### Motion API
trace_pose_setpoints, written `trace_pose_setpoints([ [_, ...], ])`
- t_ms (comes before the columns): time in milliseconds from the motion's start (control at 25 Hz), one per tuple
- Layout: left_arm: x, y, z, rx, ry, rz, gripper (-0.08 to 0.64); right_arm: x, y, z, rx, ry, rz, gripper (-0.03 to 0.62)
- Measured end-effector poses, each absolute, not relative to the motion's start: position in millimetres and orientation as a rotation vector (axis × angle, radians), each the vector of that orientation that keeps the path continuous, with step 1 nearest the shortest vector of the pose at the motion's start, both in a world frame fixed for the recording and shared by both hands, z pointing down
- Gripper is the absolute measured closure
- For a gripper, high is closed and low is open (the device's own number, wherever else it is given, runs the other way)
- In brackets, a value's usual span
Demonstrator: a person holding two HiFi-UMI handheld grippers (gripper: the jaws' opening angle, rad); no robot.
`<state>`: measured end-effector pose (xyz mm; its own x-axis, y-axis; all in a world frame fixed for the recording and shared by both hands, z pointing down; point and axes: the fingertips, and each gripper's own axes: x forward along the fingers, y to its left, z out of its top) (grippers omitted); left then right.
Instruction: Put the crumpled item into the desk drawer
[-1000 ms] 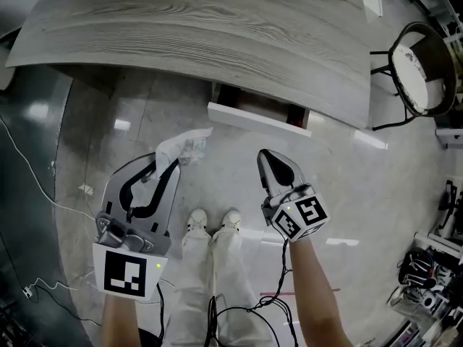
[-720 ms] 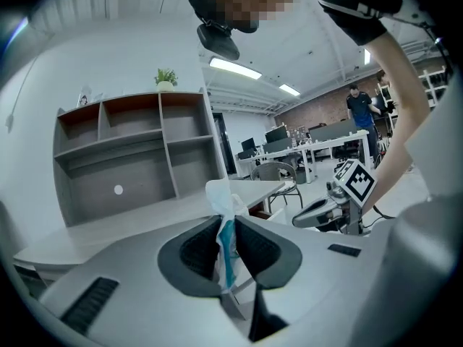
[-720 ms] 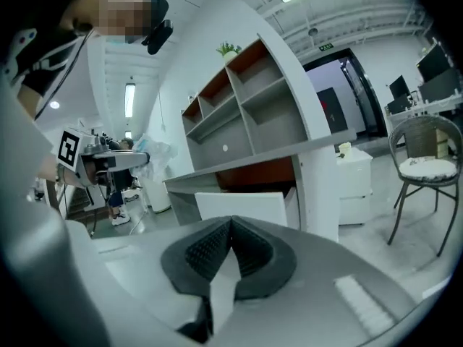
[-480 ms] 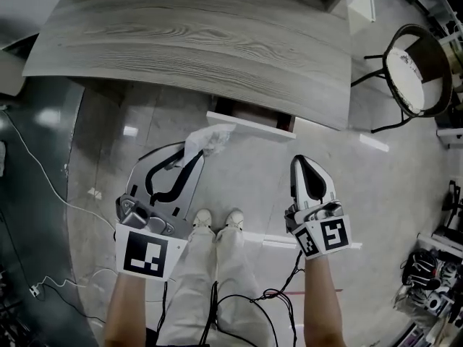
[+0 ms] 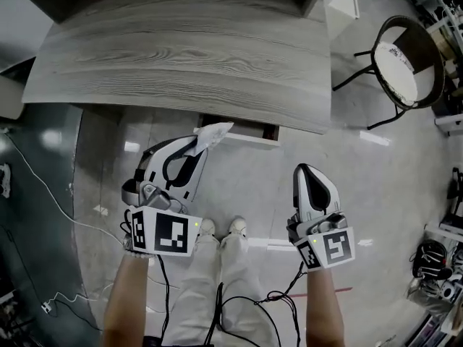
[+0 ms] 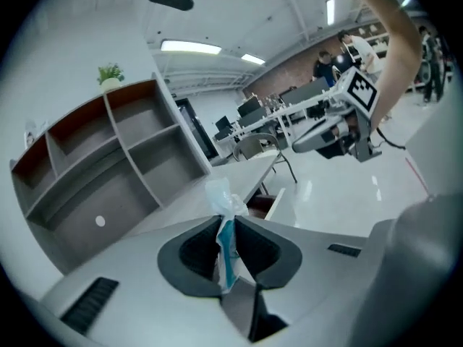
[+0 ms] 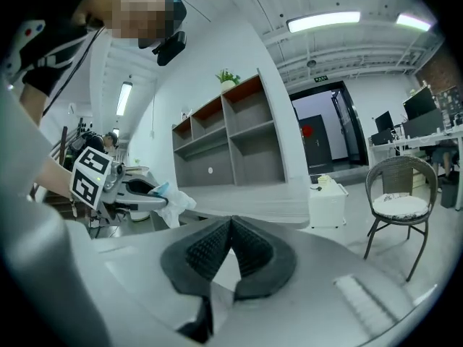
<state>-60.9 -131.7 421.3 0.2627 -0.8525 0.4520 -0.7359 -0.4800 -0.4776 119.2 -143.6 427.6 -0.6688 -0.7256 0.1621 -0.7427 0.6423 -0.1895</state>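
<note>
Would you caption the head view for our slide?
Left gripper holds the crumpled item near the open desk drawer; right gripper shut, empty.

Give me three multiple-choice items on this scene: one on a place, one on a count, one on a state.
1. Where is the open drawer?
A. under the front edge of the desk
B. on the desk top
C. lifted out and held in the air

2. How many hand-held grippers hold something?
A. none
B. one
C. both

3. What state is the right hand-held gripper in?
A. shut, with nothing between its jaws
B. wide open
C. clamped on something

Key:
1 A: in the head view the drawer juts out from under the desk's edge.
2 B: only the left hand-held gripper pinches the crumpled item.
3 A: in the right gripper view its pads meet with nothing between them.
</note>
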Motion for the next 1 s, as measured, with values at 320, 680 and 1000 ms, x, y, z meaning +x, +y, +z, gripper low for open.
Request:
trace_pose_setpoints([
  [320, -37.8, -159.0, 454.4, -1.951, 1.093, -1.421, 0.501, 133.4, -149.6, 422.8, 1.283, -2.772, 0.373, 0.583],
  [680, -18.9, -174.9, 480.1, -1.813, 0.868, -1.523, 0.502, 144.1, -142.4, 427.4, 1.294, -2.763, 0.381, 0.583],
  [1000, -13.3, -186.1, 506.0, -1.861, 0.776, -1.587, 0.504, 148.3, -143.0, 437.6, 1.292, -2.744, 0.41, 0.583],
])
